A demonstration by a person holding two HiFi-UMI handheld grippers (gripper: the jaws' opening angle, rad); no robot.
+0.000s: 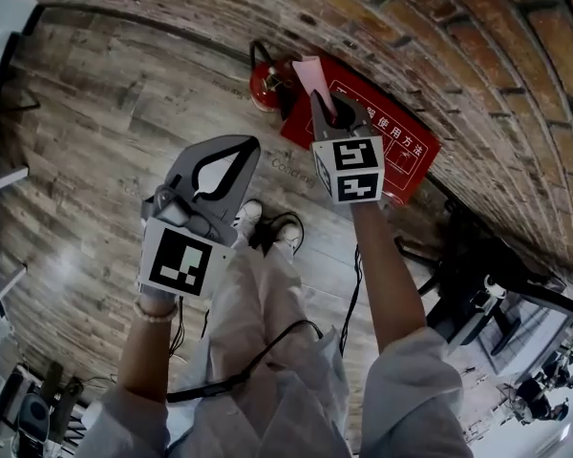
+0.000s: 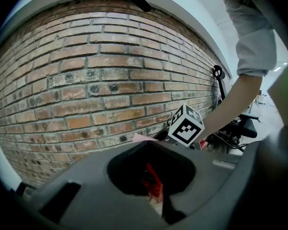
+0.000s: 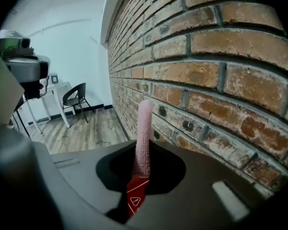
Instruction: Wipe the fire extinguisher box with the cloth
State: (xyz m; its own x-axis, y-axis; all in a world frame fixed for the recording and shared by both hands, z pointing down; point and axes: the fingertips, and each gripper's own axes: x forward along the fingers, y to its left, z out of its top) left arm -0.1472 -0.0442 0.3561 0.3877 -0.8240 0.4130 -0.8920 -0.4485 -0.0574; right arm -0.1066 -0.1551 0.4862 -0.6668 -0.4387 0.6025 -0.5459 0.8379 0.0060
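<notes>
The red fire extinguisher box (image 1: 406, 151) lies flat on the floor against the brick wall, with white print on its face. My right gripper (image 1: 327, 105) hangs over its left end, shut on a pink cloth (image 1: 313, 72) that sticks out past the jaw tips. In the right gripper view the cloth (image 3: 144, 128) stands up between the jaws, with the red box (image 3: 136, 199) showing through the gap below. My left gripper (image 1: 251, 145) is shut and empty, held apart to the left over the floor. The left gripper view shows the red box (image 2: 152, 183) through its jaws' opening.
A red fire extinguisher (image 1: 267, 86) lies just left of the box. The brick wall (image 1: 439, 46) runs behind both. Shoes (image 1: 267, 227) and a black cable (image 1: 353, 294) are below the grippers. Dark equipment (image 1: 477, 289) stands at the right. A chair (image 3: 75, 97) is far along the wall.
</notes>
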